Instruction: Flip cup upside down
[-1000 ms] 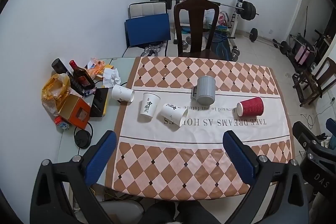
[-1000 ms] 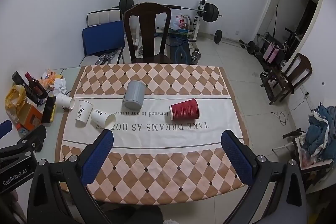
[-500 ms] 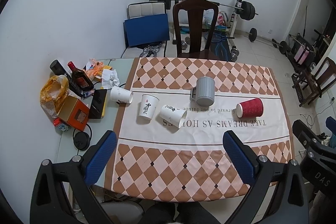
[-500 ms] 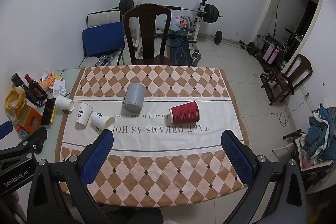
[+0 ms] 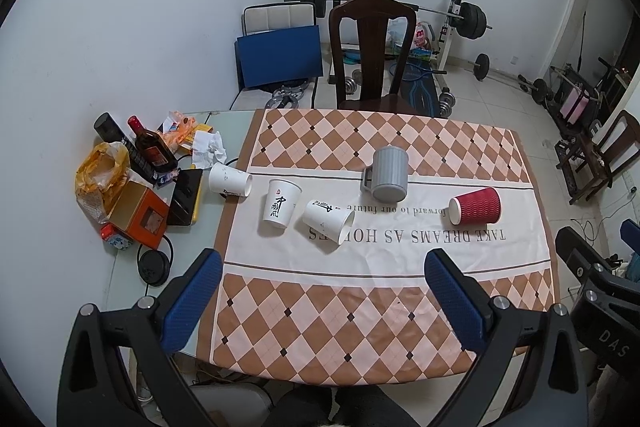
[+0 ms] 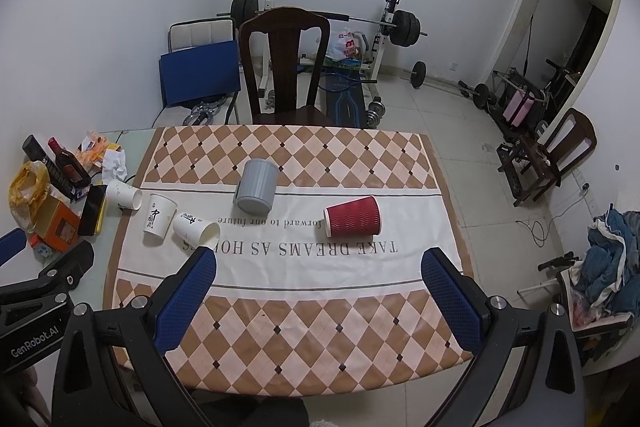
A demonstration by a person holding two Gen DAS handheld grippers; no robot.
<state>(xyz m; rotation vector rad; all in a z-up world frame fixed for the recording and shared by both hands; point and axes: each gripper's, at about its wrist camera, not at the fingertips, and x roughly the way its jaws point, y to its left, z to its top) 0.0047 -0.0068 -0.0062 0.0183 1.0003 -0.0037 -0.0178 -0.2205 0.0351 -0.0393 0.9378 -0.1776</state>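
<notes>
Several cups sit on the checked tablecloth [image 5: 360, 311]. A red ribbed paper cup [image 5: 475, 205] [image 6: 352, 217] lies on its side at the right. A grey mug [image 5: 386, 174] [image 6: 256, 185] lies tilted near the middle. A white paper cup [image 5: 281, 203] [image 6: 158, 215] stands upright. Another white cup [image 5: 328, 221] [image 6: 196, 229] lies on its side beside it, and a third [image 5: 229, 179] [image 6: 124, 193] lies at the cloth's left edge. My left gripper [image 5: 320, 299] and right gripper [image 6: 320, 295] are both open and empty, held high above the table's near edge.
Clutter at the table's left: a dark bottle [image 5: 150, 147], orange box [image 5: 138, 215], yellow bag [image 5: 100, 175], black phone [image 5: 185, 197], crumpled paper [image 5: 208, 149]. A wooden chair [image 5: 372, 55] stands behind the table. Gym weights stand by the far wall.
Both grippers have risen and drawn back slightly, so the table looks a little smaller and lower. No cup has moved.
</notes>
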